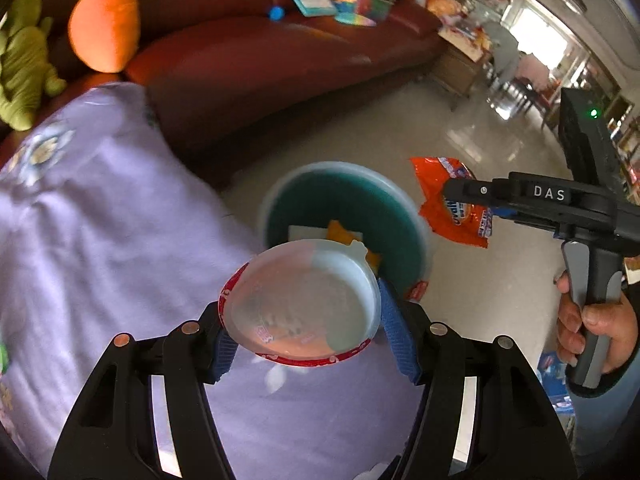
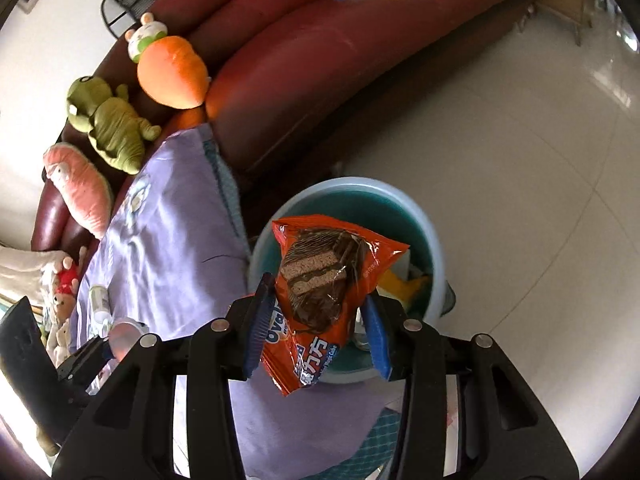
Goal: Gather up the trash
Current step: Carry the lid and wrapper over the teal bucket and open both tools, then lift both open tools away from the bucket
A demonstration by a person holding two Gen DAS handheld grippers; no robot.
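Glossy pale floor tiles (image 2: 520, 160) beside a dark red leather sofa (image 2: 300, 64), with a round teal plastic bin (image 2: 434, 240) standing on them.

Left tongs (image 1: 304, 332) grip a shallow translucent plastic lid with a red printed rim (image 1: 300, 304), held at the bin's 7 o'clock edge. Right tongs (image 2: 318, 320) pinch an orange foil snack wrapper picturing a chocolate cake slice (image 2: 320, 280), hanging over the bin's mouth. Inside the bin lie a white scrap (image 1: 306, 233) and yellow-orange scraps (image 2: 400, 284). A lilac floral blanket (image 2: 176, 240) lies at the bin's 9 o'clock.
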